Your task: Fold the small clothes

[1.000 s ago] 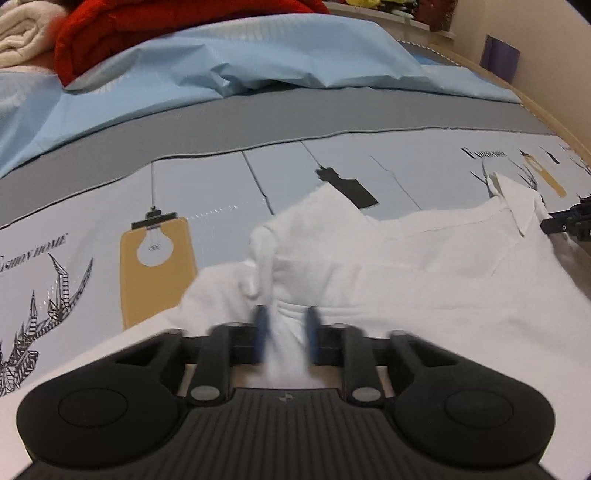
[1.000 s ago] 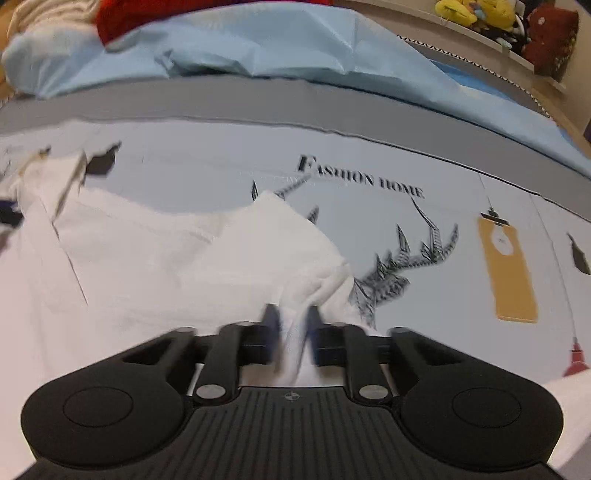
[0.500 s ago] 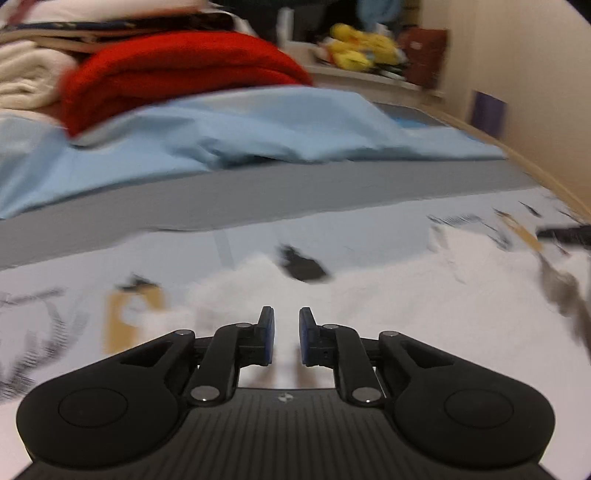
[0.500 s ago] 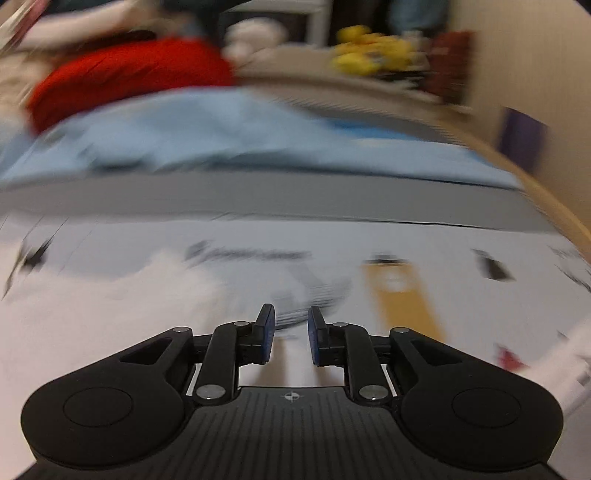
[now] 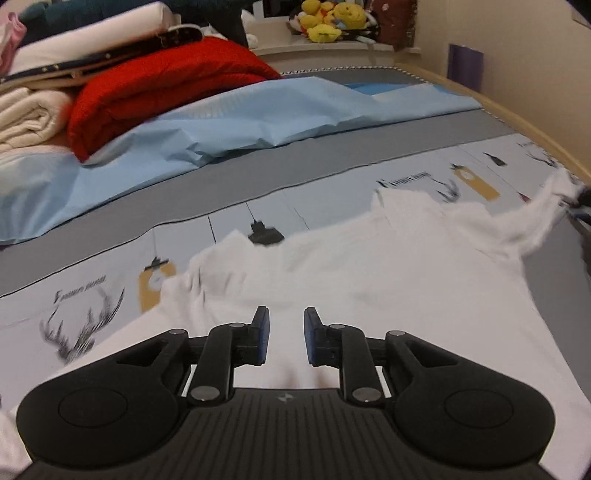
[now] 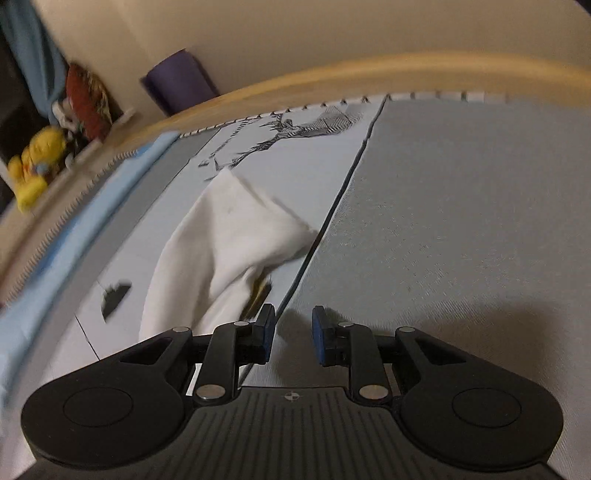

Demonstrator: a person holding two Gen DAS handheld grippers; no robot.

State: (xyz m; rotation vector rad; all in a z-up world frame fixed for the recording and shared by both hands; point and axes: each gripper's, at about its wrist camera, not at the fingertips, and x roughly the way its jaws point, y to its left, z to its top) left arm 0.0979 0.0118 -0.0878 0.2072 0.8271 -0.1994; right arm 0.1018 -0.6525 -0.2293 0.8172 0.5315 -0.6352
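Observation:
A small white shirt [image 5: 369, 273] lies spread on the printed bedsheet [image 5: 92, 291]. My left gripper [image 5: 286, 332] is open and empty, just above the shirt's near part. One sleeve [image 5: 546, 206] stretches to the far right. In the right wrist view that white sleeve [image 6: 229, 240] lies to the left of my right gripper [image 6: 293, 334], which is open and empty over the grey band of the sheet [image 6: 461, 240]. The rest of the shirt is hidden there.
A crumpled light blue sheet [image 5: 240, 122], a red blanket [image 5: 166, 85] and folded cream towels [image 5: 26, 114] lie at the back. The wooden bed edge [image 6: 295, 81] curves along the right. Yellow plush toys [image 5: 321, 26] sit on a shelf; a purple object [image 6: 177, 79] stands by the wall.
Both grippers have let go of the shirt and opened. Both have lifted back; the right one has swung right toward the bed edge. The shirt now lies flatter and wider.

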